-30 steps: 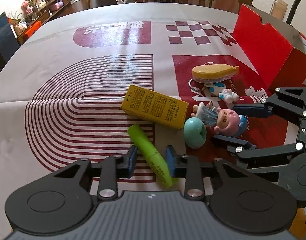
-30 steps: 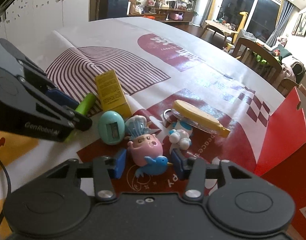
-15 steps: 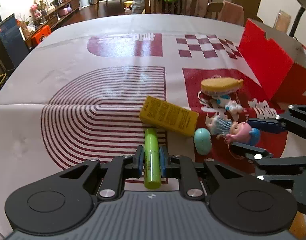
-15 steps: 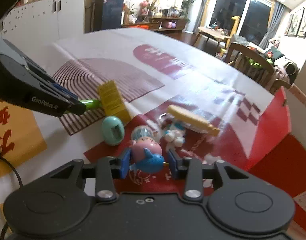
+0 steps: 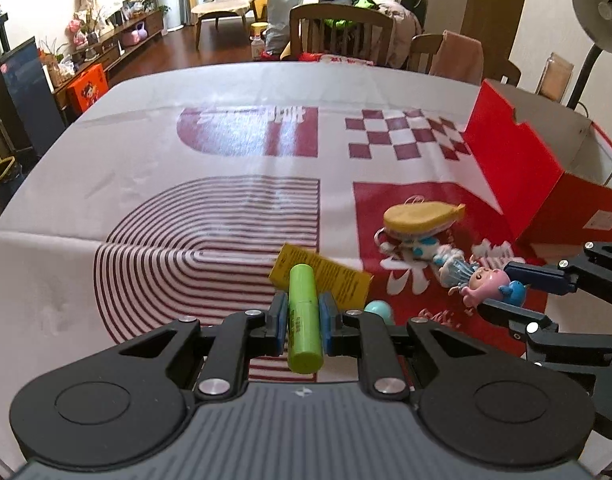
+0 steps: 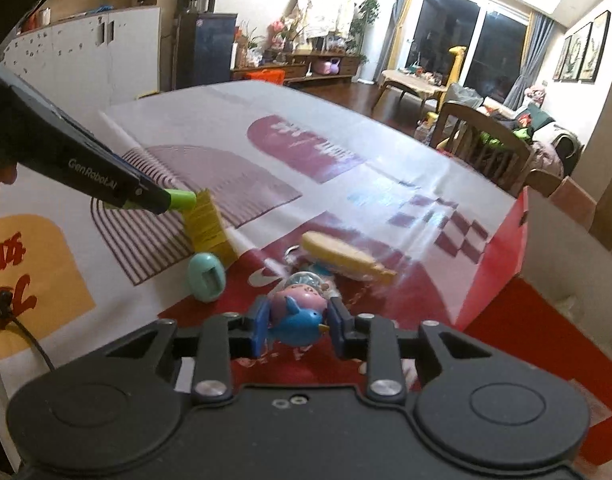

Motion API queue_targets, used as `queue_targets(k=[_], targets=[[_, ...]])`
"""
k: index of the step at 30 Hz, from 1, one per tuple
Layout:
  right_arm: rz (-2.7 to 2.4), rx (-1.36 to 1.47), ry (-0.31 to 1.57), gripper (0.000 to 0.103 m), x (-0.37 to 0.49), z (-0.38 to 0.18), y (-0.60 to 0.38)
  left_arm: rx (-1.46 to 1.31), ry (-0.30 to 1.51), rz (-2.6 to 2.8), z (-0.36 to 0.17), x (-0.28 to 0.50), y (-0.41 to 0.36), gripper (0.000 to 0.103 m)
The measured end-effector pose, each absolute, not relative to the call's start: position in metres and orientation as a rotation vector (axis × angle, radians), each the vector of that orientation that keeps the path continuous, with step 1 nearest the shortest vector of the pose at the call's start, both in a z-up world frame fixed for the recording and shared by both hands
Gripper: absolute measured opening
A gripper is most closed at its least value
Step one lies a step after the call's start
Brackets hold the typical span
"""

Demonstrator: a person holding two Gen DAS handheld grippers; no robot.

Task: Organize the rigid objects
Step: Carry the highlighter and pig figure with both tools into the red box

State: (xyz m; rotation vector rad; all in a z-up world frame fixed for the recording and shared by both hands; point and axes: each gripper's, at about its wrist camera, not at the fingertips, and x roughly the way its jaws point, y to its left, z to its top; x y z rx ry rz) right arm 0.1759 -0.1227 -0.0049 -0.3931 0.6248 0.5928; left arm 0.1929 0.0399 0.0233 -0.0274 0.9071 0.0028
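Observation:
My left gripper [image 5: 302, 314] is shut on a green tube [image 5: 302, 318] and holds it above the table; the tube also shows in the right wrist view [image 6: 182, 199]. My right gripper [image 6: 296, 322] is shut on a pink and blue doll figure [image 6: 296, 316], also seen in the left wrist view [image 5: 491, 286], lifted off the cloth. On the table lie a yellow box [image 5: 333, 276], a teal egg-shaped toy [image 6: 206, 276], a yellow case [image 5: 419, 218] and a small white and blue figure [image 5: 423, 250].
An open red cardboard box [image 5: 517, 168] stands at the right of the table, its flap raised; it also shows in the right wrist view [image 6: 497, 264]. A patterned white and dark-red cloth [image 5: 186, 208] covers the table. Chairs [image 5: 339, 28] stand at the far edge.
Both grippers closed on their objects and lifted: the left took the green tube, the right took the doll. Both have risen above the table.

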Motion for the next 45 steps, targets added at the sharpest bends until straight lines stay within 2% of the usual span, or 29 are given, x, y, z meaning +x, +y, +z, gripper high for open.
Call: queue_targets(k=[22, 32, 45], targets=[[0.414, -0.251, 0.488, 0.03, 0.217, 0.078, -0.216, 0.044, 0.815, -0.089, 0.092, 0.24, -0.042, 0.016], [0.283, -0.205, 0.506, 0.03, 0.246, 0.078, -0.277, 0.086, 0.813, -0.166, 0.099, 0.279, -0.114, 0.016], [0.165, -0.175, 0.572, 0.03, 0.281, 0.049, -0.34, 0.126, 0.856, -0.254, 0.082, 0.325, -0.199, 0.016]])
